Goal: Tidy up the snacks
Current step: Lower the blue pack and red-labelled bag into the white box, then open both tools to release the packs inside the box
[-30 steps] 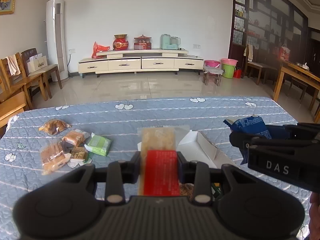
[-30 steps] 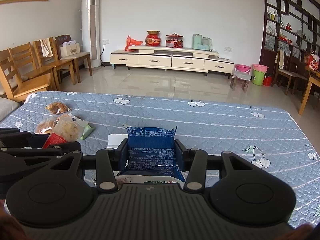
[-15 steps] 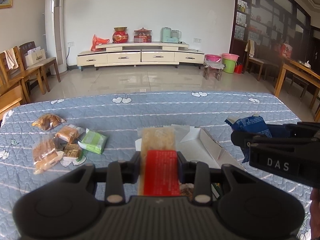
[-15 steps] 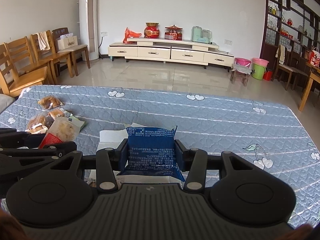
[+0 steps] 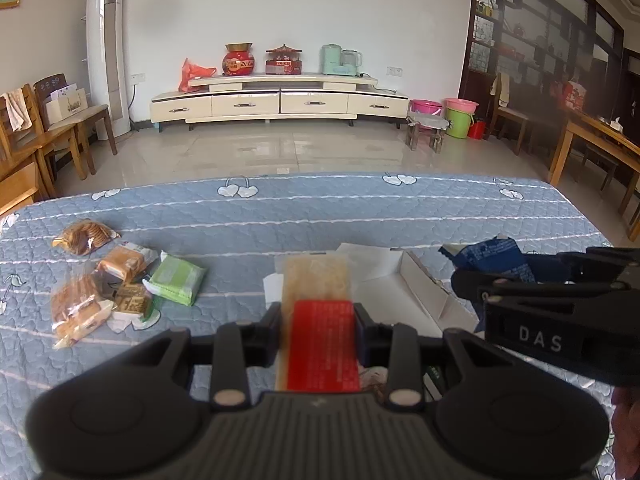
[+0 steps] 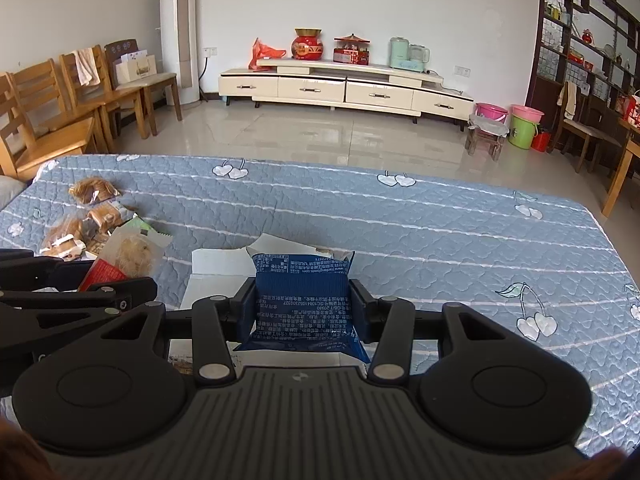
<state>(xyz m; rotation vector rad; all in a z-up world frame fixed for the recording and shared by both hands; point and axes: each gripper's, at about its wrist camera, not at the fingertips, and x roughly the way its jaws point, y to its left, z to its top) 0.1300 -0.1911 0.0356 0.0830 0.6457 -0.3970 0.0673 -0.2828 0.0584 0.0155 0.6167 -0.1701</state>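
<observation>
both claws loaded, hovering over the open white box

the left gripper [image 5: 318, 316] is clamped on a red-labelled snack pack [image 5: 320, 320], long axis pointing away along the fingers; the right gripper [image 6: 303, 306] pinches a blue snack packet [image 6: 303, 300]. the white box [image 5: 416, 284] lies just ahead and below both, roughly between them, flaps raised at its far edge. loose snacks [image 5: 120, 280] sit well off to the left; the quilted table [image 6: 440, 232] is open to the right.

Blue packet [image 6: 302, 304], red-labelled packet [image 5: 322, 346]
</observation>
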